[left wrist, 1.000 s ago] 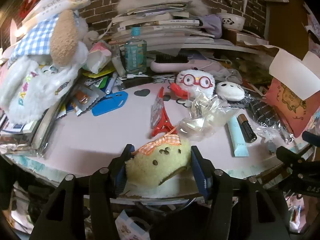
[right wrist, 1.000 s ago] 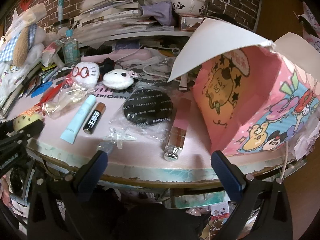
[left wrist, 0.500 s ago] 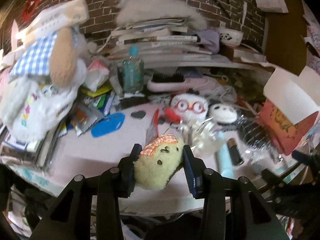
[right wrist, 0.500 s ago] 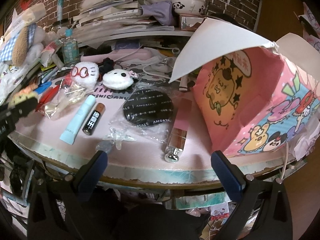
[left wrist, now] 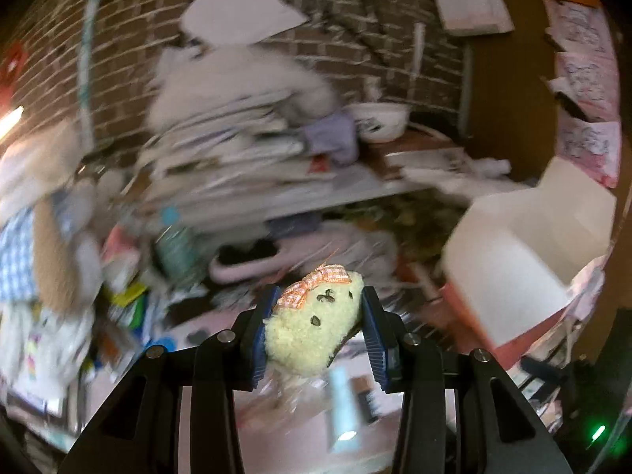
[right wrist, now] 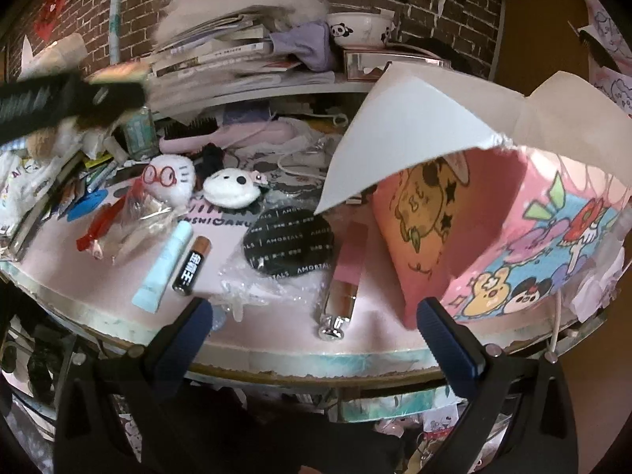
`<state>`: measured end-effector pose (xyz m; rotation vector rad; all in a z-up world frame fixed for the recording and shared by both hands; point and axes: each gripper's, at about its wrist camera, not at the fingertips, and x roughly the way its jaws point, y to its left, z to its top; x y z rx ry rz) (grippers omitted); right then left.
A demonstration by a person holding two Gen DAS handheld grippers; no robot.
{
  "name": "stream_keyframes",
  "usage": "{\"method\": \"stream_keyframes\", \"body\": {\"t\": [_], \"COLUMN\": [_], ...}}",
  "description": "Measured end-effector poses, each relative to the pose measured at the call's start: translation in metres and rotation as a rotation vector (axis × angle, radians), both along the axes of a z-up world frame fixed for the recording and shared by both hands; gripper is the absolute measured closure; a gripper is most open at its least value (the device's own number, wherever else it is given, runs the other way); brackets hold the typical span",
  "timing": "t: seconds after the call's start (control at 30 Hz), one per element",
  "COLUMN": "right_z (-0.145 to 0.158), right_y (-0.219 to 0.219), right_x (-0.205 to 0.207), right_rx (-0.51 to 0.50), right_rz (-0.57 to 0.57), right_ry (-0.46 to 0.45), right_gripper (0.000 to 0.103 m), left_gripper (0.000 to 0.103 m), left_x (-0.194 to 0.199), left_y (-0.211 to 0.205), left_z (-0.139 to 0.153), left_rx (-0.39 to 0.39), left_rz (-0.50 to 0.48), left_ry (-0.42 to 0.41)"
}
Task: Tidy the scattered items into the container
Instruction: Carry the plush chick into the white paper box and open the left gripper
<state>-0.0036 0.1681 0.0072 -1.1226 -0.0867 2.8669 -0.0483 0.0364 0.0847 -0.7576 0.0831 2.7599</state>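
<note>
Pink tabletop (right wrist: pixel 276 328) cluttered, brick wall behind. We hold our left gripper (left wrist: pixel 316 331) clamped on a yellow plush toy (left wrist: pixel 314 328), lifted above the table; surroundings blurred. Ahead and right of it, the pink box (left wrist: pixel 509 276) stands with flaps up. Our right gripper (right wrist: pixel 312 339) waits spread wide, holding nothing, at the table edge; just beyond lie a lip gloss (right wrist: pixel 347 276), battery (right wrist: pixel 191 265), blue tube (right wrist: pixel 164 266).

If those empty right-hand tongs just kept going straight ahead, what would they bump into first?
Probably the pink tube with the silver cap, which lies almost midway ahead of the open right tongs; the crinkly plastic wrap is close beside it. Depth is hard to judge.
</note>
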Motion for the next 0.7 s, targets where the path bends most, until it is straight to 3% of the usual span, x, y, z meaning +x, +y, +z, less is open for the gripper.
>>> {"method": "stream_keyframes", "body": {"t": [0.43,0.63,0.7], "right_z": [0.001,0.000,-0.001], "right_y": [0.006,0.005,0.005], "right_x": [-0.006,-0.007,-0.007], "right_rx": [0.012,0.010,0.004], "right_rz": [-0.036,-0.035,-0.032], "right_ry": [-0.010,-0.014,-0.018], "right_gripper": [0.000,0.000,0.000], "left_gripper": [0.067,0.067,0.067], "left_x": [-0.039,-0.055,-0.057], "left_y": [0.103,0.159,0.179], "left_z": [0.058,0.054,0.049], "left_rx": [-0.047,-0.112,-0.170], "left_rz": [-0.359,-0.565,-0.598], "left_ry": [-0.022,-0.173,-0.208]}}
